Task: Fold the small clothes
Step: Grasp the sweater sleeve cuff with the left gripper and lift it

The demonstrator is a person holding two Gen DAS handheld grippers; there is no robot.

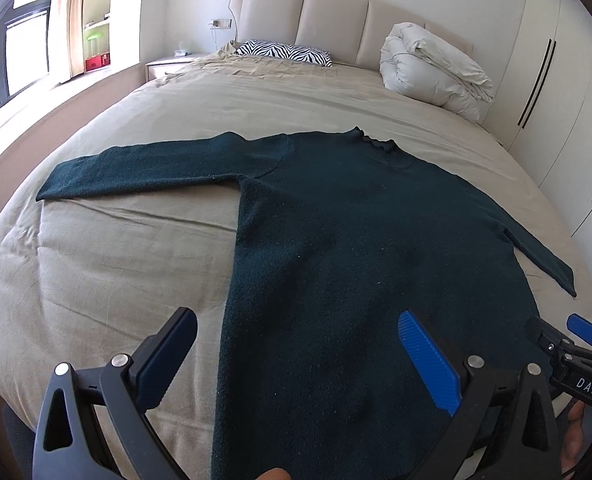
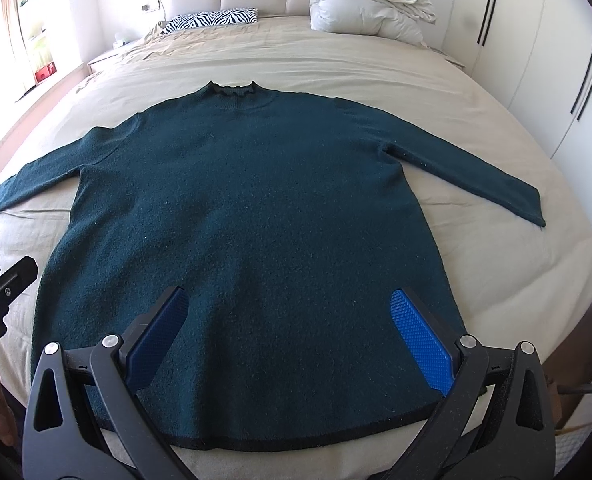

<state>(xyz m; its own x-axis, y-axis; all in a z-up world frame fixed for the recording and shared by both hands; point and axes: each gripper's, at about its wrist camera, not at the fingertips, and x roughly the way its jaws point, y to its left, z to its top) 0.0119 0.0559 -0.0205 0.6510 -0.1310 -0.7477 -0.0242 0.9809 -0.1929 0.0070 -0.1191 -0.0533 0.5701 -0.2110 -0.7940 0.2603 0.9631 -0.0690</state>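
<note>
Hem (image 2: pixel 296 438) just under my right tongs (image 2: pixel 288 336); left tongs (image 1: pixel 296 360) beside, both spread wide, empty. Sweater (image 2: pixel 256 208) flat on bed (image 2: pixel 336 64) ahead. I'd pinch hem corners evenly; hem apparently unwrinkled.

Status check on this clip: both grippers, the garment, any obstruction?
Left gripper open, right gripper open, both empty. Dark green knit sweater flat on beige bed sheet, sleeves spread, unfolded. Nothing on it.

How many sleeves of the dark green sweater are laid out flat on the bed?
2. The left sleeve stretches toward the window side, the right sleeve toward the wardrobe side; both lie flat on the beige bedsheet, neither folded in yet.
</note>
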